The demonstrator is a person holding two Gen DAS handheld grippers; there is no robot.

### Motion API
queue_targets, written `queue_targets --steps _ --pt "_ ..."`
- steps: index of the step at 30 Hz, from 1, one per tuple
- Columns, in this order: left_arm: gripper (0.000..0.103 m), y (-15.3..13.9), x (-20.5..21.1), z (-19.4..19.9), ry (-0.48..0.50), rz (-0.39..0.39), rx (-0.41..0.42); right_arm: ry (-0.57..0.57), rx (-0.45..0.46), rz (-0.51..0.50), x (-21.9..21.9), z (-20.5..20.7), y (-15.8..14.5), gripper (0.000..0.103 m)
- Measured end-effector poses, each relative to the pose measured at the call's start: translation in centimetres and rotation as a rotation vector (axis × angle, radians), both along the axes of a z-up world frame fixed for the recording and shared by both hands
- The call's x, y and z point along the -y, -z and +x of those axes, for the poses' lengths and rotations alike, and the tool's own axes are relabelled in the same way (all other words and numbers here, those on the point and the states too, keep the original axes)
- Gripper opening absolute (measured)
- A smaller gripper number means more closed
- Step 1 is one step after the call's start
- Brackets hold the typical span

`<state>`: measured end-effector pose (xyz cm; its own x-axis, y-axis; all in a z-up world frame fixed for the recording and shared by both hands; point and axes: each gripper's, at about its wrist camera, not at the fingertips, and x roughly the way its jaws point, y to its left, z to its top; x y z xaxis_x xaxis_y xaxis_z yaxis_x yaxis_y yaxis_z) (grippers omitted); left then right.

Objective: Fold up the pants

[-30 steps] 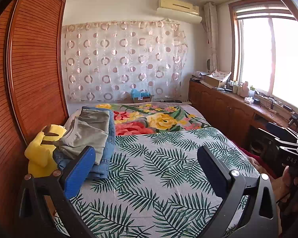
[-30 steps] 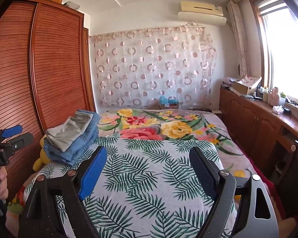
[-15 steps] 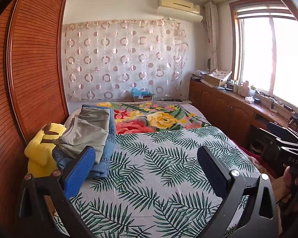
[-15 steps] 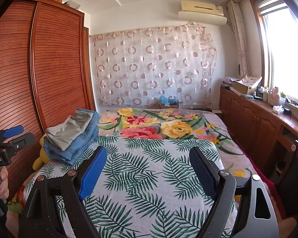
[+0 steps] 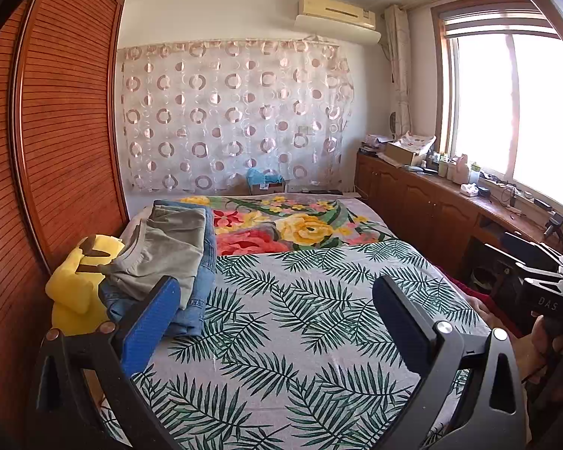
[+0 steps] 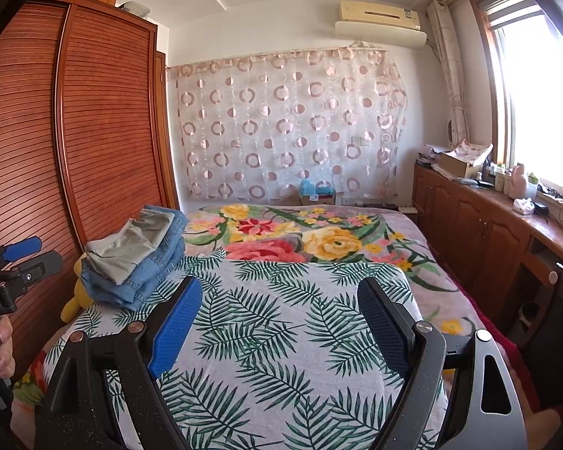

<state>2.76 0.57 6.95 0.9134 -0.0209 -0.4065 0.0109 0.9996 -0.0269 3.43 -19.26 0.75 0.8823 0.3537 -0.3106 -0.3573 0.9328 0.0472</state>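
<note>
Nothing moved; both tools (image 5: 274,300) (image 6: 279,300) apparently gape above bed (image 5: 281,337).

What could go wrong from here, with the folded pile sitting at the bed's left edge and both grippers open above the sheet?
1. The stack of folded pants sits at the bed's left edge, partly over a yellow plush toy; a nudge might tip it off.
2. The left gripper is nearest the stack, so its fingers could snag the grey pair on top.
3. The right gripper holds nothing; no unfolded pants are visible.
</note>
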Motion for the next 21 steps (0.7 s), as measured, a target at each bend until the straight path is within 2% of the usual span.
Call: queue_targets --steps 21 --pt "0.102 -0.03 0.03 -0.06 -0.001 0.001 -0.002 -0.003 0.005 0.004 0.13 -0.15 0.19 0.086"
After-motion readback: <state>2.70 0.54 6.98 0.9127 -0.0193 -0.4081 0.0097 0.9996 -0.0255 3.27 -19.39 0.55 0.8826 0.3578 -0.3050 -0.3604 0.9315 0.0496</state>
